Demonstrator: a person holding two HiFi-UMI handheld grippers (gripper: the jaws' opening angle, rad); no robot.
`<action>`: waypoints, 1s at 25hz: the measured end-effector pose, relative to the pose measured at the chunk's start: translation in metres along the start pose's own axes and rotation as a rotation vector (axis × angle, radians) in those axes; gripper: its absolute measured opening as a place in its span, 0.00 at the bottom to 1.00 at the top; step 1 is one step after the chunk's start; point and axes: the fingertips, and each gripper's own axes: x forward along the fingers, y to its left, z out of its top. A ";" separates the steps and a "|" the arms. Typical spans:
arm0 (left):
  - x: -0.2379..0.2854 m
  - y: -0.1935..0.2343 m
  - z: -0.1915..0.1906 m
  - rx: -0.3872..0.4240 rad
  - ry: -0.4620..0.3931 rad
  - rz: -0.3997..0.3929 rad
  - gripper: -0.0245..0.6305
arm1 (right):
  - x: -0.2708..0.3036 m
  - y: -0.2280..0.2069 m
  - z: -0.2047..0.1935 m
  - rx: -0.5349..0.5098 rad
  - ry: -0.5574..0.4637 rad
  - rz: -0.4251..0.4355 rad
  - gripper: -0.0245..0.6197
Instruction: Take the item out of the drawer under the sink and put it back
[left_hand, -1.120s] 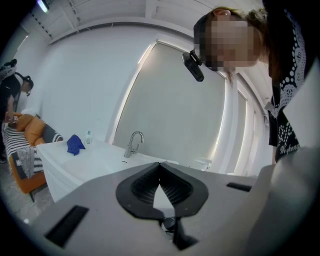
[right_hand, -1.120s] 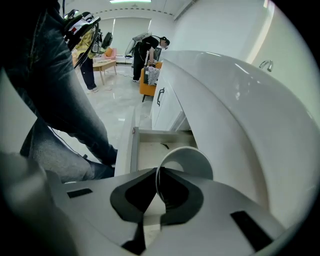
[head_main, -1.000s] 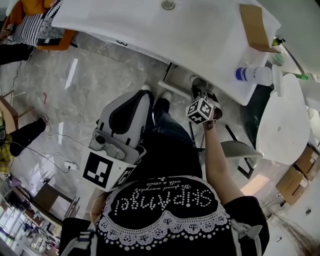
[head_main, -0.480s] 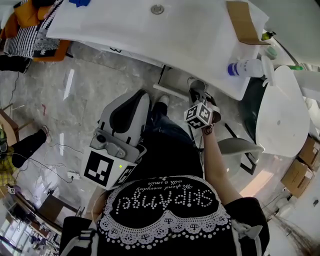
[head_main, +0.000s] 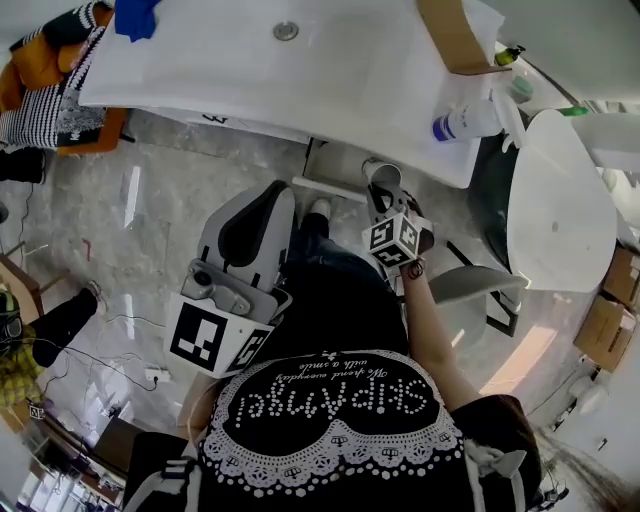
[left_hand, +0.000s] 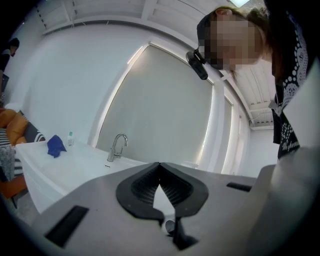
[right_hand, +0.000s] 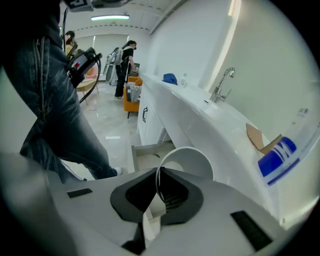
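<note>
Head view: my right gripper grips a white cup by its rim, just above the open drawer under the sink tabletop. My left gripper hangs to the left, well apart. Left gripper view: its jaws meet with nothing between them, facing the faucet. Right gripper view: the 2 jaws pinch the cup's wall, with the drawer beyond.

Head view looks steeply down on the sink; gripper views share its faucet.
</note>
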 end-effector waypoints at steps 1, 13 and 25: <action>0.001 -0.002 0.001 0.000 -0.001 -0.006 0.04 | -0.004 -0.002 0.002 0.026 -0.016 -0.004 0.08; 0.010 -0.012 0.011 0.017 -0.029 -0.056 0.04 | -0.037 -0.010 0.020 0.122 -0.104 -0.042 0.08; 0.020 -0.019 0.013 0.030 -0.033 -0.119 0.04 | -0.067 -0.014 0.041 0.266 -0.191 -0.060 0.08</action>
